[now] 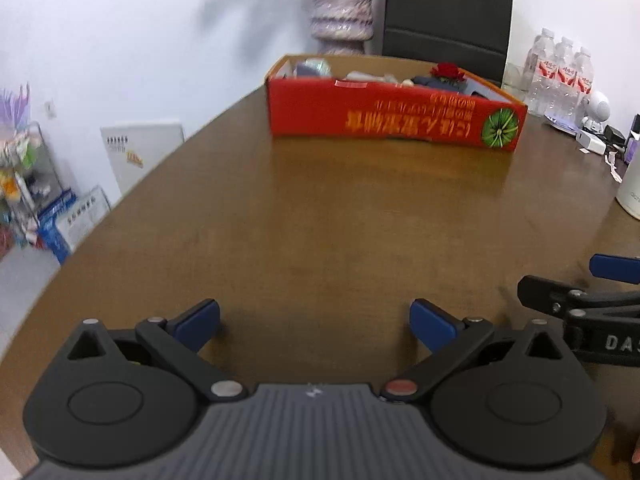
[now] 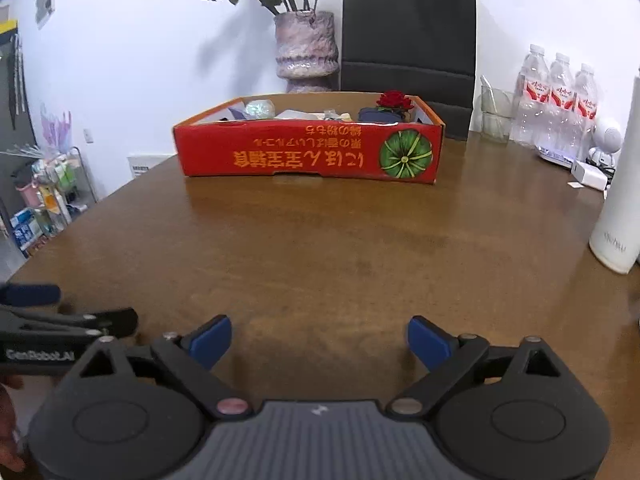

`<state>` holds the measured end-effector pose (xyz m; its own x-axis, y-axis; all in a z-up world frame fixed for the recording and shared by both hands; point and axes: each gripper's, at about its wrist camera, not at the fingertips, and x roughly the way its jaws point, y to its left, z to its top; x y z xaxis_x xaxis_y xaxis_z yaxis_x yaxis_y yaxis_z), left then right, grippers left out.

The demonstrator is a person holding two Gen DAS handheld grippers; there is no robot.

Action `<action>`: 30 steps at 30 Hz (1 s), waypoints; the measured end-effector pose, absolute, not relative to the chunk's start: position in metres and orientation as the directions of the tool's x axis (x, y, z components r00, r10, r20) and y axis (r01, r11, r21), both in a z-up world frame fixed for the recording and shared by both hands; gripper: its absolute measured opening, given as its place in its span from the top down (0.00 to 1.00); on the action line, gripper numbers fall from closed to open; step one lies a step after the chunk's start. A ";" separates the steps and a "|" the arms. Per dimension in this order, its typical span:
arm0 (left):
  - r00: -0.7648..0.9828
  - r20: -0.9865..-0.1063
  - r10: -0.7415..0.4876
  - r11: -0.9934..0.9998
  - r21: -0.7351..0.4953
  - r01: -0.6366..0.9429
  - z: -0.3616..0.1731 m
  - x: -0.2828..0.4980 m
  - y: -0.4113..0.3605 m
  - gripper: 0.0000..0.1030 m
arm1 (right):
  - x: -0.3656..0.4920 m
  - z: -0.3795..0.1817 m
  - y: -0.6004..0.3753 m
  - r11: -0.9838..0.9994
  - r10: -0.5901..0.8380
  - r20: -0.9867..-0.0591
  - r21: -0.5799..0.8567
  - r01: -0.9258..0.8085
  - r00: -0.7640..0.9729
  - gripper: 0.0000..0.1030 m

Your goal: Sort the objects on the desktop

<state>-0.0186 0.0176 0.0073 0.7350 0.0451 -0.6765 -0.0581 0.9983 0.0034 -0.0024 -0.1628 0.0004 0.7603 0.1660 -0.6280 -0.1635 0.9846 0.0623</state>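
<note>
A red cardboard box with a green melon picture stands at the far side of the brown table; it also shows in the right wrist view. It holds several small items, among them a red rose and a pale ball. My left gripper is open and empty, low over the near table. My right gripper is open and empty too. Each gripper shows at the edge of the other's view: the right one and the left one.
A vase of dried flowers and a black paper bag stand behind the box. Water bottles, a glass, a white charger and a tall white cylinder are at the right. A cart stands left of the table.
</note>
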 end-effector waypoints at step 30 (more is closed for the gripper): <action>0.777 -0.628 0.054 0.998 0.015 -0.058 0.000 -0.016 0.011 0.00 | 0.007 -0.007 -0.158 0.993 0.102 -0.646 0.019 -0.118 0.756 0.00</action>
<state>-0.0158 0.0107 0.0001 0.7767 0.0542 -0.6276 -0.0575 0.9982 0.0150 0.0075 -0.1578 -0.0069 0.7563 0.1021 -0.6462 -0.1177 0.9929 0.0192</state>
